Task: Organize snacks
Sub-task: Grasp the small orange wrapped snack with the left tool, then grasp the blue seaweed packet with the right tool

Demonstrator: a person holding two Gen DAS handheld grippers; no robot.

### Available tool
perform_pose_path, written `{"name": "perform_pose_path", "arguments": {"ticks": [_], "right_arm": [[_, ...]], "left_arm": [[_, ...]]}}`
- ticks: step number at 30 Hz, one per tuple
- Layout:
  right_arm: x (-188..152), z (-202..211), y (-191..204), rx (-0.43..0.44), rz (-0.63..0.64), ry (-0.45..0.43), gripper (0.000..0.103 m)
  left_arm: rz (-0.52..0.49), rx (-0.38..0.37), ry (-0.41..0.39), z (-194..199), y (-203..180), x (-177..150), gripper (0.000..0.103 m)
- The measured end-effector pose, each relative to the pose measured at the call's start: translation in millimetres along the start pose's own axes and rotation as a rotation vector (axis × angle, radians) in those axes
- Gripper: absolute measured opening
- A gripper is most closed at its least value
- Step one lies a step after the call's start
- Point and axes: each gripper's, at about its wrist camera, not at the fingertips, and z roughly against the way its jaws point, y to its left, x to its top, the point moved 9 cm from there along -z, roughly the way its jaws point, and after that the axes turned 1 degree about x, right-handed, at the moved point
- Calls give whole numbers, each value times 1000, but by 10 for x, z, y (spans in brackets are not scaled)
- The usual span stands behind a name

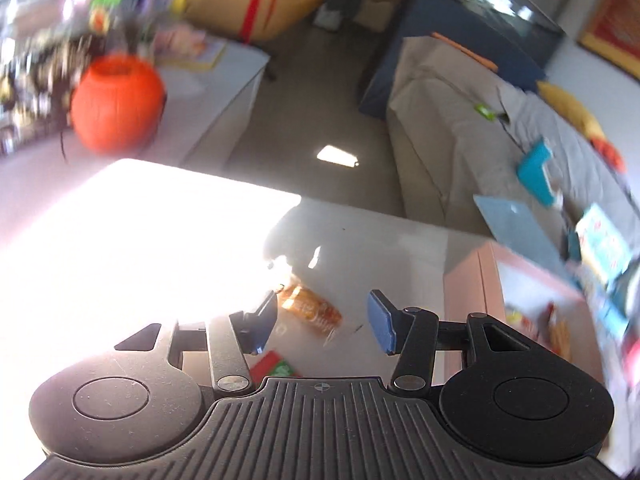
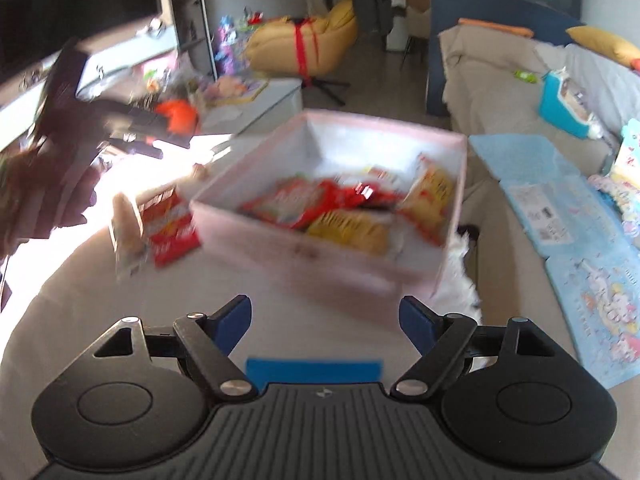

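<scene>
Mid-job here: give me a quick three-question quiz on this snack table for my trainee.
1. True or false: the right tongs grip a packet.
2. Which snack lies just ahead of the left tongs? A) orange packet B) green bottle C) blue tin
3. Where are most snacks now?

Key:
1. False; they are open and hold nothing.
2. A, the orange packet on the table.
3. In the pink box.

**Harsh sun glare, motion blur in both views**

Sunlight burns out the near-left part of the glossy white table [image 1: 360, 248] in the left wrist view. The round orange pumpkin-shaped bucket [image 1: 118, 104] is smeared. In the right wrist view the pale pink open box [image 2: 340, 208] and its packets blur. Fisheye bends the edges.
</scene>
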Motion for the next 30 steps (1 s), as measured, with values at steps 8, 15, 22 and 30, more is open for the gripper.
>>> {"name": "perform_pose_path", "arguments": {"ticks": [8, 15, 22, 30], "right_arm": [[-84, -23, 213, 1, 34, 17, 82], [-111, 50, 158, -13, 34, 4, 82], [-369, 96, 95, 2, -7, 54, 85], [-658, 102, 23, 22, -121, 63, 87]], "left_arm": [[-189, 117, 13, -224, -102, -103, 23], [-227, -56, -72, 530, -187, -489, 23], [-306, -267, 5, 1251, -515, -1320, 23], [-423, -253, 106, 1368, -632, -2100, 23]]}}
